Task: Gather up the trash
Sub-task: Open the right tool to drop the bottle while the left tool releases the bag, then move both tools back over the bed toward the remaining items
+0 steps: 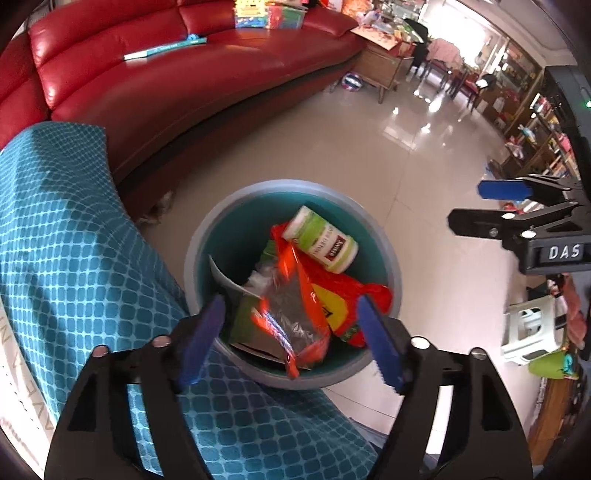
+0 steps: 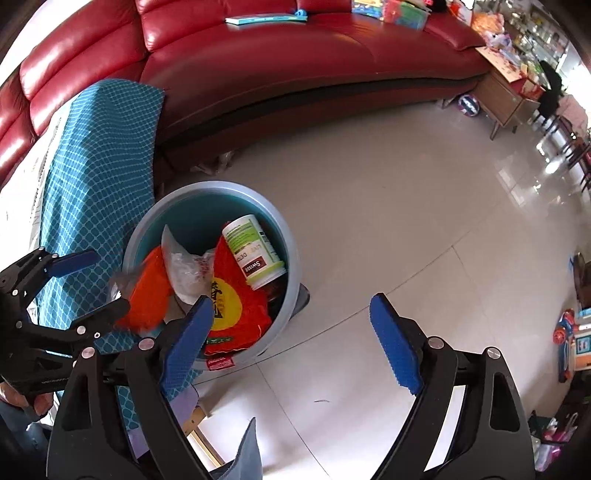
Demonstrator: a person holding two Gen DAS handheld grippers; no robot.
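Living room with a red sofa and a glossy tiled floor

A long red leather sofa [image 1: 192, 74] curves across the far side ahead of the tool, with a thin teal book [image 1: 164, 48] and bright boxes [image 1: 269, 16] on its seat. Pale glossy floor tiles [image 1: 424, 155] spread ahead and to the right, mirroring bright daylight from the far right end of the room. A teal checked cloth [image 1: 66, 229] drapes over furniture close on the left. A wooden side table [image 1: 380, 70] stands past the sofa's right end, with a ball [image 1: 351, 82] under its near edge. Crowded shelves [image 1: 535, 129] line the right side, a white stool [image 1: 532, 328] nearer.
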